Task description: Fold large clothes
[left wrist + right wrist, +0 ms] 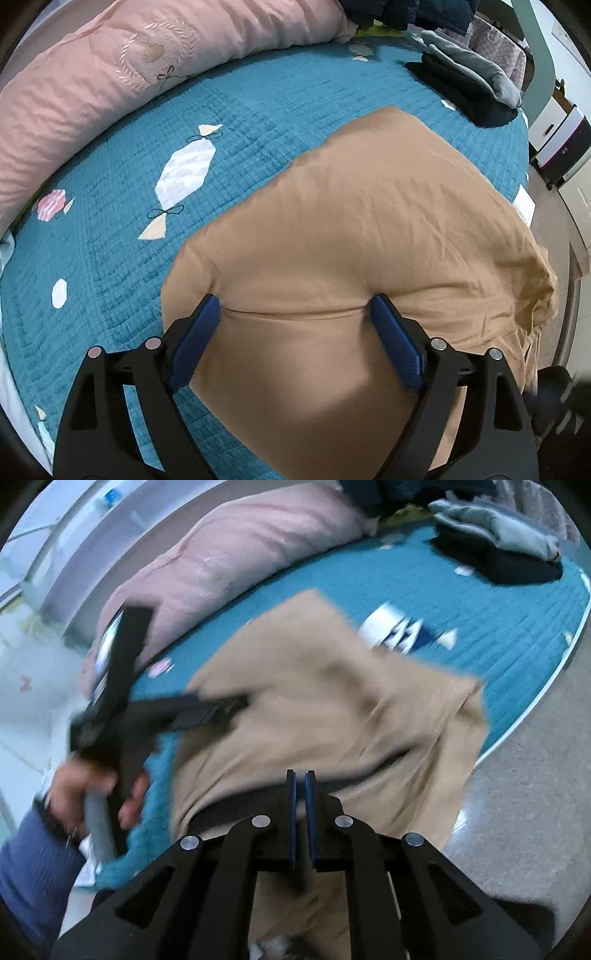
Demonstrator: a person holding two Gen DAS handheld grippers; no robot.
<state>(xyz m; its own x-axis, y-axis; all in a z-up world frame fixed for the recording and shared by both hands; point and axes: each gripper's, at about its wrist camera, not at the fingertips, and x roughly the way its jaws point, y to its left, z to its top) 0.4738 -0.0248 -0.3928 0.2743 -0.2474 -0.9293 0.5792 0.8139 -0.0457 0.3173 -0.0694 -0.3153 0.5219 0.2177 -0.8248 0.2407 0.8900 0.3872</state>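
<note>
This was a bedroom in a home. There was a bed [110, 280] with a blue quilt that had candy shapes on it. A big pink pillow [92, 85] lay along one side. Folded clothes [469, 81] sat at the far end.

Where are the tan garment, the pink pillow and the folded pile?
Tan garment [369, 229], left wrist view, its middle.
Pink pillow [92, 85], left wrist view, its top.
Folded pile [469, 74], left wrist view, grey top layer.
</note>
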